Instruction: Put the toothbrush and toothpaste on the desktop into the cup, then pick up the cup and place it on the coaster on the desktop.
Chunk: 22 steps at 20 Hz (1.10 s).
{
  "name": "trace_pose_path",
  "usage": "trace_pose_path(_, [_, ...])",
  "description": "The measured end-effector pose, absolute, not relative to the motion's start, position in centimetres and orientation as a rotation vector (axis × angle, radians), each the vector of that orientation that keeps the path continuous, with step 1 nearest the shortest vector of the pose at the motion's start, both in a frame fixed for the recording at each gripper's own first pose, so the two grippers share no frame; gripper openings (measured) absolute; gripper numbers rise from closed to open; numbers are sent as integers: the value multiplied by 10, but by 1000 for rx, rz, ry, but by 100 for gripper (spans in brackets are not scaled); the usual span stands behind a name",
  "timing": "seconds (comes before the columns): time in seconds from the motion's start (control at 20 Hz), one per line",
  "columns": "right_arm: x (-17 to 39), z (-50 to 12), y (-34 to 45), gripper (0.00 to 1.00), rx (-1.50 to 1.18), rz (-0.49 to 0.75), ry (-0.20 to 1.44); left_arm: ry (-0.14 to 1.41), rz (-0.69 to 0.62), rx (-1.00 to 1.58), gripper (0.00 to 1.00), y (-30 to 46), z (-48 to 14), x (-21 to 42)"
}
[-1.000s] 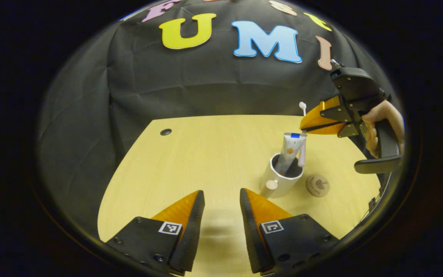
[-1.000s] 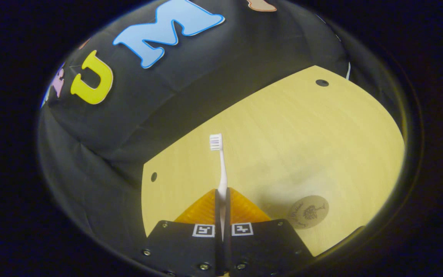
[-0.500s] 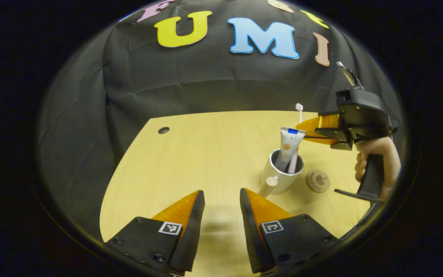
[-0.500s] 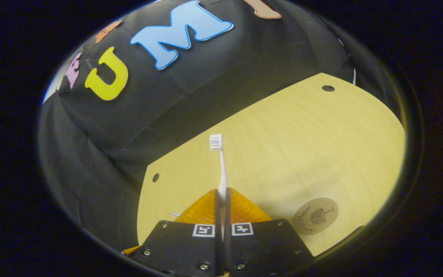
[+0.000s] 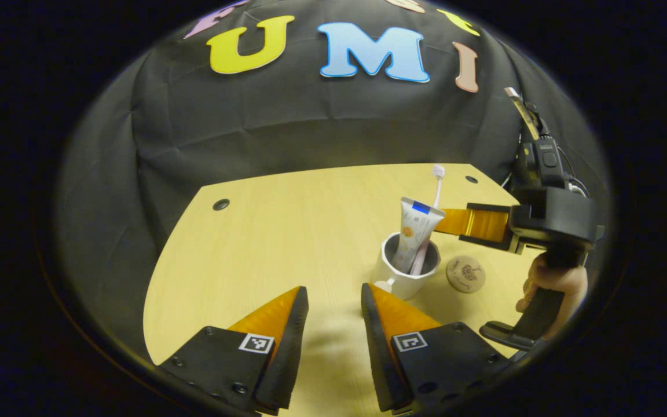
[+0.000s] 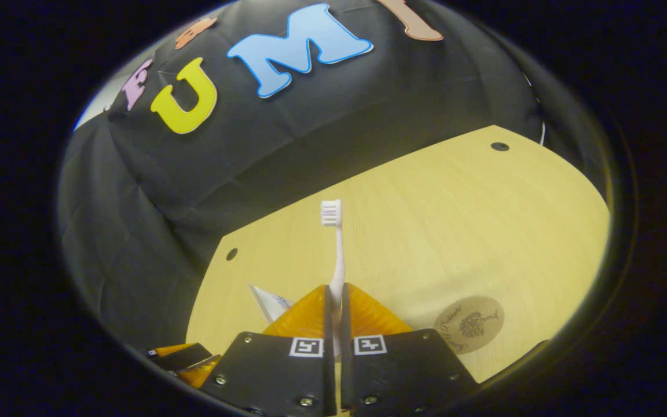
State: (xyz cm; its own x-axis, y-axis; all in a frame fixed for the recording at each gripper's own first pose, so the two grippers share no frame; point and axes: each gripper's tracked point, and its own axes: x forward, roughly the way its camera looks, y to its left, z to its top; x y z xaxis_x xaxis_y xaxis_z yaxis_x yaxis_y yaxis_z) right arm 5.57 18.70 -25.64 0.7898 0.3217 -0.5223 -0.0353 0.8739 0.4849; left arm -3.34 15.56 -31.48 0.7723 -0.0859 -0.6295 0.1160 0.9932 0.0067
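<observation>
While the toothpaste (image 5: 413, 230) leans in the cup (image 5: 404, 277), the right claw (image 6: 334, 301) squeezes the toothbrush (image 6: 336, 249) (bristles up). The left claw (image 5: 333, 301) hangs open, holding nothing, over the bench (image 5: 287, 231).

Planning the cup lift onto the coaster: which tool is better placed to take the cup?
Left. The left tool is open, empty and just short of the cup. The right tool is shut on the toothbrush, which stands in the cup beside the toothpaste.

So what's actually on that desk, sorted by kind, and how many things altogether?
Cup: 1
Toothpaste tube: 1
Toothbrush: 1
Coaster: 1
Total: 4
</observation>
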Motion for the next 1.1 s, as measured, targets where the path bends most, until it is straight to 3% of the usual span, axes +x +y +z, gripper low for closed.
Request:
trace_pose_path(0.15, [46,-263,187,10,448,224,659,685,-144,61,60,147,-318,-29])
trace_pose_path(0.25, [38,-267,186,21,449,234,680,692,-159,66,60,143,-319,-26])
trace_pose_path(0.3, [35,-267,185,35,449,234,686,696,-167,66,60,142,-319,-25])
trace_pose_path(0.4, [29,-264,182,43,456,242,691,706,-185,69,60,136,-323,-25])
trace_pose_path(0.45, [26,-264,180,53,459,245,695,712,-196,70,60,134,-325,-25])
trace_pose_path(0.5, [25,-261,177,42,460,247,692,717,-210,72,60,132,-325,-25])
trace_pose_path(1.1, [-8,-274,93,42,490,130,747,849,-470,277,60,106,-345,-20])
